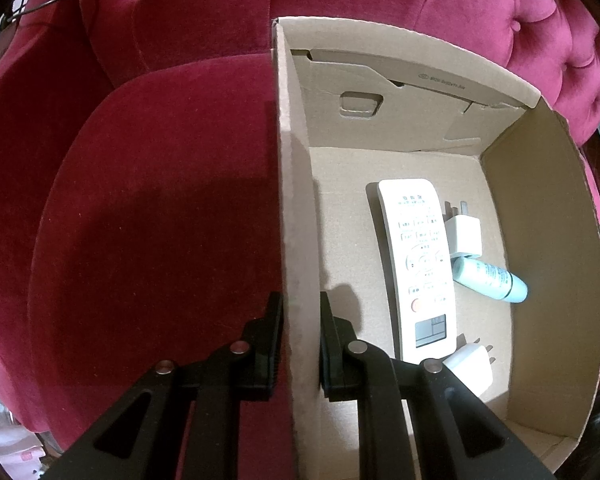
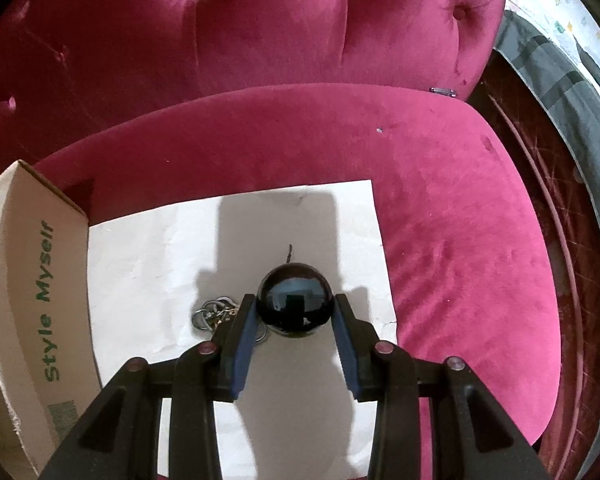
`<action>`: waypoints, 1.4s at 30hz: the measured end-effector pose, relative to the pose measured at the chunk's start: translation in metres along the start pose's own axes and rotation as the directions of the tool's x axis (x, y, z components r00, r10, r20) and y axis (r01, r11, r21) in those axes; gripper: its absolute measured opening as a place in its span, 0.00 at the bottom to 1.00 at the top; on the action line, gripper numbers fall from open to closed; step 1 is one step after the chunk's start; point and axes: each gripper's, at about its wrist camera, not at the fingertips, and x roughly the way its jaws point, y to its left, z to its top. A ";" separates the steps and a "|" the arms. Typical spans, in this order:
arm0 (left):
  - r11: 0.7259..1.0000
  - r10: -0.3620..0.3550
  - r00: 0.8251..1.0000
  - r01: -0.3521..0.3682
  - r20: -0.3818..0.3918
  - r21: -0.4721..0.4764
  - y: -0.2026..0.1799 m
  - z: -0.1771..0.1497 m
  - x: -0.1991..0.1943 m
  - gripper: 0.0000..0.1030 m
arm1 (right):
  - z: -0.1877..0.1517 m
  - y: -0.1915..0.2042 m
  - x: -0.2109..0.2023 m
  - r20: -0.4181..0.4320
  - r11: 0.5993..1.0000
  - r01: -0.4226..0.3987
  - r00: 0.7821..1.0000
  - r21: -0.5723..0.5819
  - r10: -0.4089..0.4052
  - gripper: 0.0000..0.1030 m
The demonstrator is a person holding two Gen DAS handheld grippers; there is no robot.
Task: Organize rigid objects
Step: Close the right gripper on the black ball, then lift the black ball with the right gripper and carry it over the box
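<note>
My left gripper is shut on the left wall of an open cardboard box, one finger outside, one inside. In the box lie a white remote, a white plug adapter, a pale blue tube and a second white plug. In the right wrist view my right gripper has its blue-padded fingers on both sides of a glossy black ball that rests on white paper. A bunch of metal rings lies just left of the ball.
Everything sits on a crimson velvet tufted chair seat. The box's outer side, printed "Style Myself", stands at the left of the paper. A dark floor and grey patterned cloth lie to the right of the chair.
</note>
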 end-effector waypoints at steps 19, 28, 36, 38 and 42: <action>1.000 -0.002 1.000 0.002 -0.001 -0.001 0.002 0.000 -0.001 0.16 | 0.008 0.047 -0.061 0.075 0.995 -0.036 0.996 -0.090 0.043 0.39; 1.000 0.003 1.000 -0.003 0.000 0.004 0.000 0.000 0.000 0.16 | 0.011 0.080 -0.089 0.097 0.986 -0.071 0.992 -0.149 0.086 0.38; 1.000 0.003 1.000 -0.003 0.000 0.003 -0.001 0.000 0.000 0.16 | 0.014 0.116 -0.107 0.103 0.975 -0.104 0.987 -0.199 0.126 0.39; 1.000 0.002 1.000 -0.002 0.000 0.002 -0.001 0.000 0.000 0.16 | 0.014 0.125 -0.111 0.102 0.970 -0.122 0.984 -0.211 0.146 0.39; 1.000 0.002 1.000 -0.002 0.000 0.003 0.000 0.000 0.000 0.16 | 0.013 0.142 -0.117 0.102 0.962 -0.139 0.981 -0.235 0.167 0.39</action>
